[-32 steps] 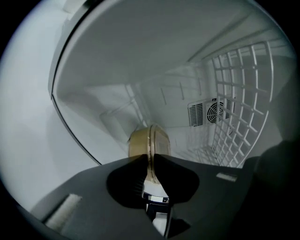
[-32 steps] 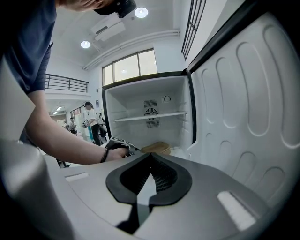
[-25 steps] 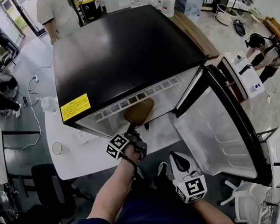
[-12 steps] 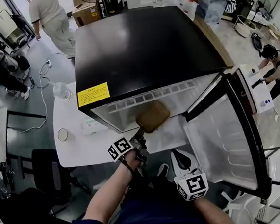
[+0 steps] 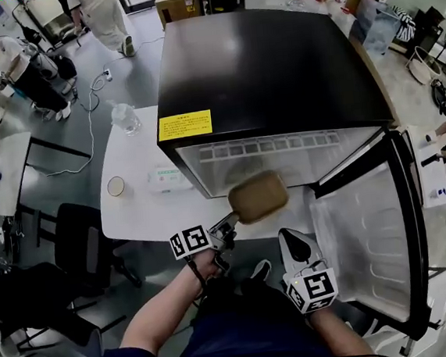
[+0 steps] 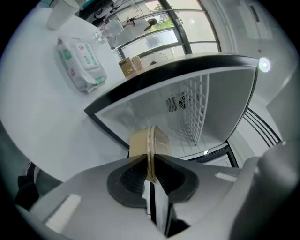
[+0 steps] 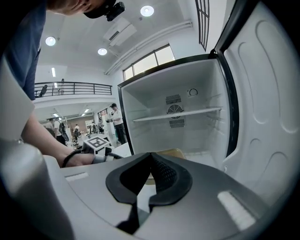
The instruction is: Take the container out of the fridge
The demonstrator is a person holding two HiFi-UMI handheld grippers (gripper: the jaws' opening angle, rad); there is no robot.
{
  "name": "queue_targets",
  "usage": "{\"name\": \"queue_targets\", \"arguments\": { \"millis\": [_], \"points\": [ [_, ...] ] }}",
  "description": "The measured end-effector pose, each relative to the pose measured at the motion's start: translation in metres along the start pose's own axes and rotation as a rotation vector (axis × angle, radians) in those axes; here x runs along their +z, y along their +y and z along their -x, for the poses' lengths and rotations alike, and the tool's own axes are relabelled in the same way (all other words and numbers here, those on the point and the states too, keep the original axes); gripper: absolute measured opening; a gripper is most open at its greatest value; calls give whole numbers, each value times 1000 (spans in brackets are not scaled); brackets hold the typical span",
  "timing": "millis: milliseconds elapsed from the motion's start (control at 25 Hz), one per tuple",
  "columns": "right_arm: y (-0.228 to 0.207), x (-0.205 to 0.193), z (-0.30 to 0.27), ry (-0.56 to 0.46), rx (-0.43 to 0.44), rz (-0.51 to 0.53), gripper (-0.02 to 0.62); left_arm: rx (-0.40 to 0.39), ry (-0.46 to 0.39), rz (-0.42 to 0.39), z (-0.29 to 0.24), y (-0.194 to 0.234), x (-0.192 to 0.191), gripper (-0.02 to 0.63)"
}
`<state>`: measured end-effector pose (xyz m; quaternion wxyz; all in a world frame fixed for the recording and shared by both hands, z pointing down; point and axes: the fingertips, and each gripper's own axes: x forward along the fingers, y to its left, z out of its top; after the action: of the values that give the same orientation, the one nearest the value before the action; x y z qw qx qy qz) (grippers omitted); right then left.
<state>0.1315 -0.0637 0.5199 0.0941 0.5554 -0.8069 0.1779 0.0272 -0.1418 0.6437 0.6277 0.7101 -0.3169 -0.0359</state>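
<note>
A flat tan lidded container (image 5: 258,197) hangs just in front of the open black fridge (image 5: 267,67), outside its white compartment. My left gripper (image 5: 231,222) is shut on its near edge. In the left gripper view the container (image 6: 150,138) stands on edge between the pads of the left gripper (image 6: 151,161). Lower right, below the fridge opening, my right gripper (image 5: 292,245) holds nothing. In the right gripper view the black pads of that gripper (image 7: 151,157) meet at the tips, with the container (image 7: 174,153) beyond them.
The fridge door (image 5: 370,238) stands open to the right. A white table (image 5: 132,214) left of the fridge carries a cup (image 5: 115,186), a wipes pack (image 5: 168,177) and a plastic bottle (image 5: 125,117). A black chair (image 5: 80,242) stands at its near side. People stand at the back left.
The left gripper has drawn back toward me with the container, which has come from the fridge's mouth to clear of it. The right gripper has shifted slightly.
</note>
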Motion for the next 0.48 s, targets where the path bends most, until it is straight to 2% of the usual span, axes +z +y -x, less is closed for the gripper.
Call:
{"name": "queue_targets", "arguments": {
  "millis": [240,480],
  "points": [
    [4,3,-9,3,28,19,6,10,32,-11,28,11,-6,51],
    [15,1,-22,18,40,7,6,6,109,-55,62,30,2,51]
  ]
}}
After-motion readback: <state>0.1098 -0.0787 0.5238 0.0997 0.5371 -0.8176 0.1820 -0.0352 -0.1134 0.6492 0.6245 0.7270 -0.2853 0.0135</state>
